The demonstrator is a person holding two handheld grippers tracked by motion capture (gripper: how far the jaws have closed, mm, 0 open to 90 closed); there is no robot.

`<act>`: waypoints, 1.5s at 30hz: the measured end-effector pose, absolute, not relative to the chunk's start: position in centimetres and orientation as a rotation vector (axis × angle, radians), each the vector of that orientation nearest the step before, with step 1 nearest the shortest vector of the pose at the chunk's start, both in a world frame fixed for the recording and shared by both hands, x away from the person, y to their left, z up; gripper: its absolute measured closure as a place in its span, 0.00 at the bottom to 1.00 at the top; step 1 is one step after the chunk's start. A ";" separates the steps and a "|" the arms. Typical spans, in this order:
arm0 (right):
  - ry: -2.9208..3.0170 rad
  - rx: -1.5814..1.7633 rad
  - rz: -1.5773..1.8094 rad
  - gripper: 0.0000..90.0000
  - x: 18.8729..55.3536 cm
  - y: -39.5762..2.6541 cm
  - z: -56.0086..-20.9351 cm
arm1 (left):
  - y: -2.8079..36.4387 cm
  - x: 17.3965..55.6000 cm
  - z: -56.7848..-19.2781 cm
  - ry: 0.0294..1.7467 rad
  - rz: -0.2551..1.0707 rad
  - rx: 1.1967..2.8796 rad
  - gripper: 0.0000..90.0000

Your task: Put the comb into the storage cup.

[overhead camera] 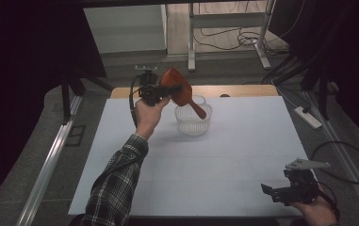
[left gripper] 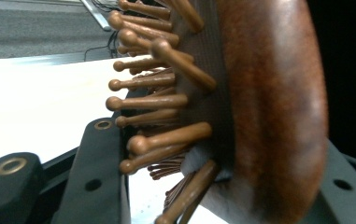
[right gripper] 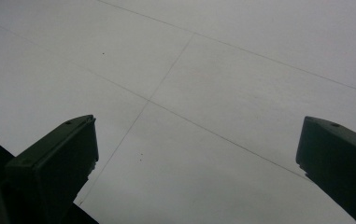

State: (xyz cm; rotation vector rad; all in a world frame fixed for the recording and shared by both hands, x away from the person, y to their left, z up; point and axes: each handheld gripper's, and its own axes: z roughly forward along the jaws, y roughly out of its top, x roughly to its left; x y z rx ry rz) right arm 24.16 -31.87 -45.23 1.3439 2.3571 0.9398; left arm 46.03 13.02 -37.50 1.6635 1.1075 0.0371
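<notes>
A reddish-brown wooden hairbrush (overhead camera: 179, 89) with round-tipped wooden pins is held in the air by my left gripper (overhead camera: 165, 90), which is shut on the brush head. The handle slants down to the right over a clear plastic basket (overhead camera: 193, 123) standing on the white table (overhead camera: 191, 179). In the left gripper view the brush (left gripper: 269, 107) sits between the black jaws of the left gripper (left gripper: 217, 140), pins pointing left. My right gripper (overhead camera: 272, 193) rests at the near right corner of the table. It stands open (right gripper: 199, 135) over bare white tabletop (right gripper: 213, 70).
A wooden strip (overhead camera: 243, 90) runs along the table's far edge. A white power strip (overhead camera: 309, 117) and cables lie on the floor to the right. Metal frame legs (overhead camera: 191, 47) stand behind the table, and a rail (overhead camera: 50, 160) runs along the left.
</notes>
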 end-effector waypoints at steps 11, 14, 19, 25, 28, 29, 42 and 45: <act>2.364 1.345 0.929 0.00 24.2 -31.8 -45.3 | 12.3 46.2 -39.1 1.131 0.044 1.676 0.60; 2.366 1.347 0.925 0.00 24.2 -31.8 -45.3 | 12.2 46.3 -39.7 1.137 0.037 1.671 0.60; 2.372 1.344 0.914 0.00 24.2 -31.7 -45.3 | 11.8 46.2 -40.3 1.145 0.046 1.676 0.60; 2.372 1.347 0.911 0.00 24.3 -31.7 -45.3 | 11.5 46.1 -41.2 1.155 0.044 1.675 0.60; 2.376 1.345 0.908 0.00 24.3 -31.7 -45.3 | 11.4 46.1 -41.6 1.163 0.040 1.674 0.60; 2.376 1.343 0.909 0.00 24.3 -31.7 -45.3 | 11.4 46.1 -41.8 1.166 0.038 1.677 0.60; 2.378 1.353 0.907 0.00 24.3 -31.7 -45.4 | 11.0 46.2 -43.6 1.205 0.033 1.666 0.59; 2.380 1.353 0.906 0.00 24.4 -31.7 -45.4 | 11.2 46.1 -43.8 1.214 0.027 1.654 0.58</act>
